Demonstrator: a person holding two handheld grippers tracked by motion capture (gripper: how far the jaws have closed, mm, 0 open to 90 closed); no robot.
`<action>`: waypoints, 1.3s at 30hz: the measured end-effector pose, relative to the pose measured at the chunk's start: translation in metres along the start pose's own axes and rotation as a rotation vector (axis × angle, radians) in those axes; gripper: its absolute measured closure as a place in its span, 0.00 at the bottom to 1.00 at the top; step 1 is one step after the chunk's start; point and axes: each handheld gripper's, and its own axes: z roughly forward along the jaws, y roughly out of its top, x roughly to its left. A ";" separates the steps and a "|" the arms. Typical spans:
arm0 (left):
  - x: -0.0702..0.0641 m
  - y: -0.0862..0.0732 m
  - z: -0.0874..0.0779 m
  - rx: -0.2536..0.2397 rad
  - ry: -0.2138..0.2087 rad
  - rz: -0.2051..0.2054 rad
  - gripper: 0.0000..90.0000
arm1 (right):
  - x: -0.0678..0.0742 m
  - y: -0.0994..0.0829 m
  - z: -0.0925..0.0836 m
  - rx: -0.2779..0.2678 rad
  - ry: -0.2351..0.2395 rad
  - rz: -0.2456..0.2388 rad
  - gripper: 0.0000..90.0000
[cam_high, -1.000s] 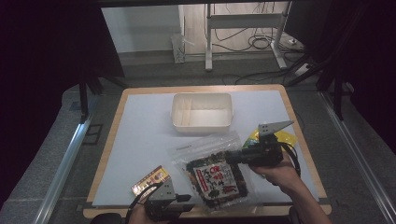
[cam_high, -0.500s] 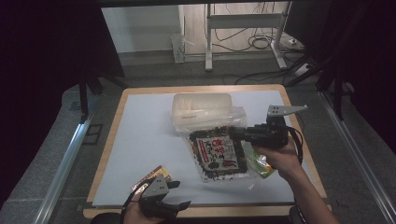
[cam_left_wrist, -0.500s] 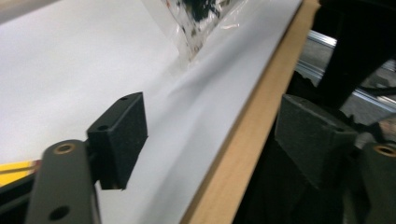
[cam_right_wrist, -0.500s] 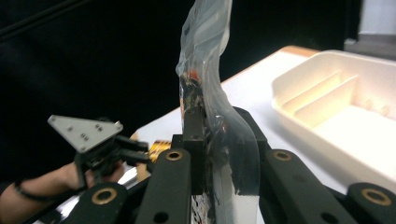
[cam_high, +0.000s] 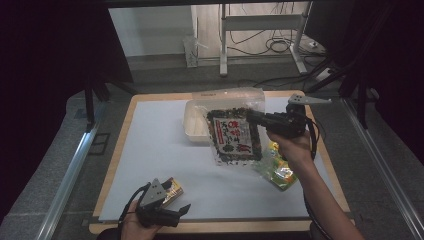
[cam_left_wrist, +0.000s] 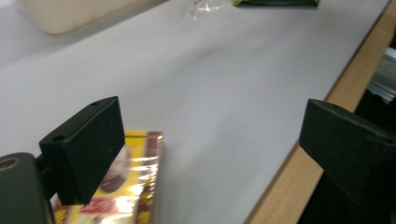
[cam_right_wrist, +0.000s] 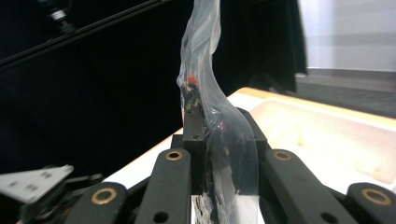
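Observation:
My right gripper (cam_high: 253, 118) is shut on the edge of a clear bag of dark seaweed snack (cam_high: 233, 136) with a red and white label, which hangs tilted in the air over the near side of the cream bin (cam_high: 196, 125). In the right gripper view the bag (cam_right_wrist: 212, 112) rises from between the shut jaws (cam_right_wrist: 219, 140). My left gripper (cam_high: 179, 212) is low at the table's front left; its jaws have just been opening and stand wide (cam_left_wrist: 215, 140) with nothing between them. A yellow snack packet (cam_left_wrist: 128, 186) lies on the mat beside its left jaw.
A yellow-green packet (cam_high: 278, 169) lies on the white mat (cam_high: 150, 150) below the right hand. The wooden table edge (cam_left_wrist: 299, 168) runs close by the left gripper. The cream bin (cam_right_wrist: 327, 135) sits just beyond the held bag.
The right gripper has lifted the seaweed bag off the mat and carried it back toward the bin. The left jaws opened and the yellow packet now lies free on the mat.

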 end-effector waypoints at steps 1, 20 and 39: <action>0.002 -0.001 -0.003 -0.003 0.014 -0.004 0.08 | -0.002 0.002 0.002 -0.009 -0.010 0.004 0.87; 0.010 -0.004 -0.009 -0.022 0.066 -0.021 0.06 | -0.036 0.039 0.032 -0.148 -0.142 0.020 0.87; 0.011 -0.005 -0.008 -0.014 0.076 -0.012 0.04 | -0.076 0.042 0.084 -0.236 -0.213 0.019 0.87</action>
